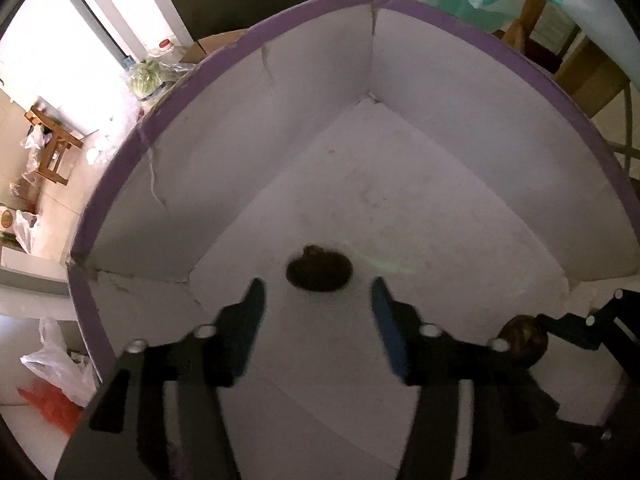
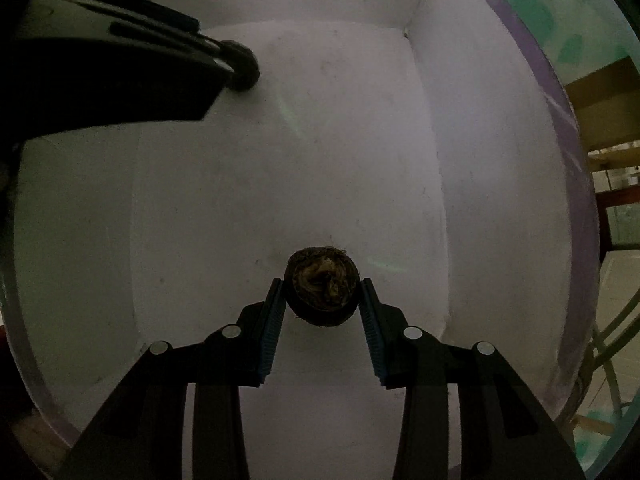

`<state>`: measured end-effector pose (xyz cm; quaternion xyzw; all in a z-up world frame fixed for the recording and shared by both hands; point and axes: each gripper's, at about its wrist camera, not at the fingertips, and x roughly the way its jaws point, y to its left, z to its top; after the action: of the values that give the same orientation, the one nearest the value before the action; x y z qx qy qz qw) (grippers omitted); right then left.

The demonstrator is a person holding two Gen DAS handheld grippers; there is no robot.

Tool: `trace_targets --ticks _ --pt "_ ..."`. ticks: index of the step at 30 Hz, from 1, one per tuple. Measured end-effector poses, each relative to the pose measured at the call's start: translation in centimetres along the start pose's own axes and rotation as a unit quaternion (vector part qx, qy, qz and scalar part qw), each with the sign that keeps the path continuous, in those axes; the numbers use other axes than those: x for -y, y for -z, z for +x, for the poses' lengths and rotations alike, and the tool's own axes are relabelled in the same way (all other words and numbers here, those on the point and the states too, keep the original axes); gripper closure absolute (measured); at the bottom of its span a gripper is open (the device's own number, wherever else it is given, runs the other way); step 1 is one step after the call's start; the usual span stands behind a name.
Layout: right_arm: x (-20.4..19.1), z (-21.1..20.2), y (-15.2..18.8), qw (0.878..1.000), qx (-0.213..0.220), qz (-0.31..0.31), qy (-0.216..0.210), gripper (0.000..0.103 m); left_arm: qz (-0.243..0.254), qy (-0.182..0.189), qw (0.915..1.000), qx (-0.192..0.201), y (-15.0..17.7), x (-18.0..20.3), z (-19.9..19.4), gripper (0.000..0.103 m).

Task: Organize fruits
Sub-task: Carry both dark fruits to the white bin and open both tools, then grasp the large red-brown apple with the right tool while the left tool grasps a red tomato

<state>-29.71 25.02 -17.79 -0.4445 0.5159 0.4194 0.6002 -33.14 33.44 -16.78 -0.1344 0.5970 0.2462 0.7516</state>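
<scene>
Left wrist view first: we hold the left gripper (image 1: 318,292) with its jaws spread wide and nothing between them, and just ahead of its fingertips one dark brown fruit (image 1: 319,269) sits on the floor of the white box (image 1: 460,128), the one with the purple rim. It looks set down already, so we judge that piece as placed.

Low and to the right of that gripper we see the right gripper (image 1: 560,322) reaching in with a second fruit (image 1: 524,340).

In the right wrist view, the right gripper (image 2: 323,286) pinches this second fruit (image 2: 322,288) between its blue pads (image 2: 272,320), low inside the same box. Far ahead and to its left, the placed fruit (image 2: 242,65) lies at the left gripper's tips.

We judge the second fruit is about to be released; whether more fruit waits outside the box, we cannot tell.
</scene>
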Motion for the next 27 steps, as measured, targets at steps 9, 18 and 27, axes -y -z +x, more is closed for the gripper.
trace_targets --ticks 9,18,27 --pt "2.2 -6.3 2.0 0.995 0.079 0.029 -0.047 0.041 -0.033 -0.012 0.9993 0.01 -0.4 -0.7 -1.2 0.021" --pt "8.3 -25.5 13.7 0.918 0.38 0.084 -0.072 0.024 -0.045 -0.022 0.9569 0.286 -2.3 1.8 -19.0 0.001" --pt "25.7 -25.0 27.8 0.843 0.37 0.378 0.098 0.016 0.079 0.235 0.9165 0.314 -9.2 21.8 -25.4 0.001"
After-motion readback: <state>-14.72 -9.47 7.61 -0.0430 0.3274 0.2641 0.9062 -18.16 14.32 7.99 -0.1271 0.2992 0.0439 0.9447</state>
